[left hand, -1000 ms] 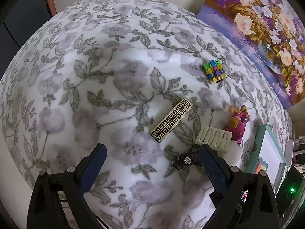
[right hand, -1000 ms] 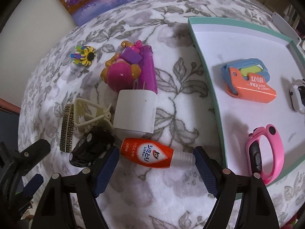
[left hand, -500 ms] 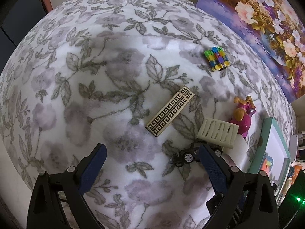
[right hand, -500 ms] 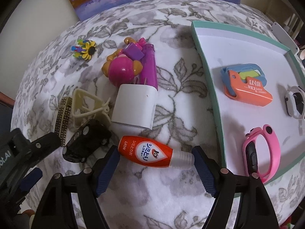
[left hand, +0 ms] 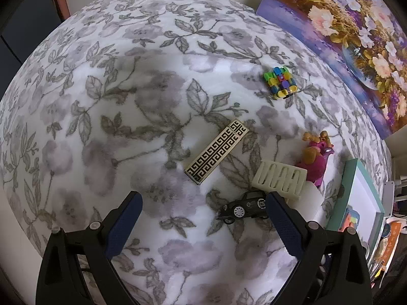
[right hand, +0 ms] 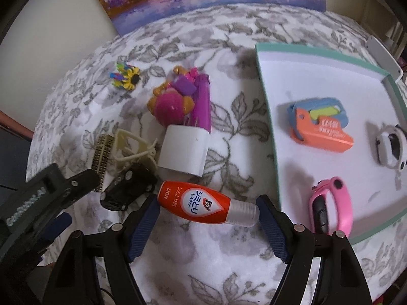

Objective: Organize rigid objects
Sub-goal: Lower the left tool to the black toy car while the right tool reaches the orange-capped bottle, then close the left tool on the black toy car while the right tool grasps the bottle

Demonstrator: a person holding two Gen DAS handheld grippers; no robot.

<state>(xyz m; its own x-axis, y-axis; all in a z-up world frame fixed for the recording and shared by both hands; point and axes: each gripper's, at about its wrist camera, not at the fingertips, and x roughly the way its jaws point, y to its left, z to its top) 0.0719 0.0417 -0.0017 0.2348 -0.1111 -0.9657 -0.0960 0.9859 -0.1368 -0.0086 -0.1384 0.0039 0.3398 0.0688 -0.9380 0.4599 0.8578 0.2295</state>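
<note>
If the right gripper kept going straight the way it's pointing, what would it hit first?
Most likely the orange bottle, which lies crosswise between the right gripper's fingertips, its ends close to or against both pads. Depth is hard to judge; it may already be gripped.

Toy car [left hand: 244, 207] rear hidden behind finger

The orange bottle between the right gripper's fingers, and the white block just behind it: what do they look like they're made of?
Orange bottle: glossy plastic by the look of it, with a printed label, a sheen along its body and a clear, see-through cap. White block: smooth matte plastic, probably; even white surface, rounded edges, no gloss. Whether it is hollow I cannot tell.
</note>
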